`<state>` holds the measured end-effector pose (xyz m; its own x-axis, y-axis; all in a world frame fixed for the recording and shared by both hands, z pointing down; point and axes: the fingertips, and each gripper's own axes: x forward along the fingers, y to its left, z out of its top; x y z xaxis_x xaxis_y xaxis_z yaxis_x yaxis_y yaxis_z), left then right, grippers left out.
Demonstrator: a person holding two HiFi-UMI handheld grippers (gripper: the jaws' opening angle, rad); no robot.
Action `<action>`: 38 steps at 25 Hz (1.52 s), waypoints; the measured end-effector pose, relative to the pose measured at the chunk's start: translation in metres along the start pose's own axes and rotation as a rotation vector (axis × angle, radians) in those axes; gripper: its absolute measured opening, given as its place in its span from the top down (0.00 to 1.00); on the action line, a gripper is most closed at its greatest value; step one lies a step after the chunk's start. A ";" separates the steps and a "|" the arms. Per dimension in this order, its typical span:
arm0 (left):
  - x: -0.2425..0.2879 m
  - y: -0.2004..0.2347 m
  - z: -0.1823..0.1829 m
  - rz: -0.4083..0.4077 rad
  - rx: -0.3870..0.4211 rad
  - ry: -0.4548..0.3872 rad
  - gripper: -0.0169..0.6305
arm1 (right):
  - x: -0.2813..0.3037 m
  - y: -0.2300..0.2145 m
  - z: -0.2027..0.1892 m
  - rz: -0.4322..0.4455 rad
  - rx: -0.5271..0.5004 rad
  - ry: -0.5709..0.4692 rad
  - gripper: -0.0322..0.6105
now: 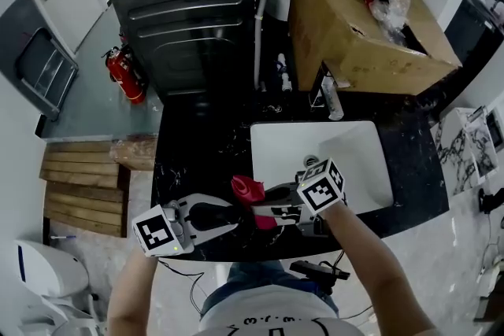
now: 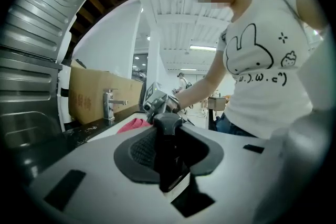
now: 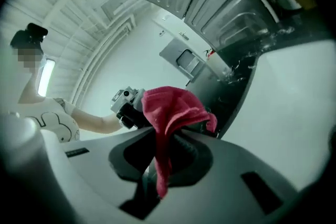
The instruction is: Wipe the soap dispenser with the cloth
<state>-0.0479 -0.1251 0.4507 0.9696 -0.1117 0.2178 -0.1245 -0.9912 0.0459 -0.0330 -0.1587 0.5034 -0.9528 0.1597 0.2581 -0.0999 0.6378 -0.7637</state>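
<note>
A black soap dispenser [image 2: 169,157] with a pump head stands between the jaws of my left gripper [image 2: 168,131], which is shut on it. In the head view the left gripper [image 1: 235,218] points right at the counter's near edge. My right gripper [image 1: 266,208] points left toward it and is shut on a red cloth [image 1: 246,187]. The cloth [image 3: 170,107] bunches above the right gripper [image 3: 168,139] and hangs down between its jaws. From the left gripper view the cloth [image 2: 132,124] shows just beyond the dispenser; whether they touch is unclear.
A white sink basin [image 1: 346,145] is set in the black counter [image 1: 197,153], with a chrome faucet [image 2: 109,105] at its back. An open cardboard box [image 1: 370,20] stands behind it. A ribbed metal appliance [image 1: 189,4], a red fire extinguisher [image 1: 124,76] and a wooden pallet [image 1: 79,185] lie to the left.
</note>
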 end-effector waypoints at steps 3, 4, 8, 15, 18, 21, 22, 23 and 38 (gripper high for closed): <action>-0.002 0.001 -0.002 0.014 -0.023 -0.024 0.81 | 0.003 -0.013 -0.009 -0.001 0.069 0.013 0.86; -0.002 0.001 -0.002 0.015 -0.031 -0.029 0.81 | 0.005 -0.020 -0.015 -0.020 0.086 0.031 0.86; -0.003 0.001 -0.003 0.013 -0.036 -0.024 0.81 | 0.009 -0.032 -0.022 -0.034 0.113 0.063 0.86; 0.001 -0.001 -0.003 0.006 0.033 0.032 0.81 | -0.005 0.007 0.021 0.111 0.002 -0.067 0.86; 0.002 -0.002 -0.004 0.004 0.063 0.049 0.81 | 0.009 0.011 0.032 0.122 -0.026 -0.031 0.86; 0.001 -0.002 -0.004 -0.004 0.086 0.061 0.81 | 0.024 -0.003 0.034 0.099 0.016 0.013 0.86; 0.001 -0.003 -0.004 -0.007 0.092 0.066 0.81 | 0.027 -0.012 0.033 0.082 0.047 0.020 0.86; 0.002 -0.003 -0.004 -0.010 0.097 0.070 0.81 | 0.031 -0.021 0.031 0.060 0.080 0.030 0.86; 0.023 -0.021 -0.015 -0.111 0.771 0.497 0.80 | -0.005 -0.020 0.076 -0.219 -0.121 -0.103 0.86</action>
<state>-0.0264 -0.1053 0.4694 0.7435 -0.1460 0.6526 0.3120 -0.7874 -0.5316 -0.0478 -0.2295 0.4730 -0.9369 -0.0653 0.3434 -0.2779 0.7348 -0.6187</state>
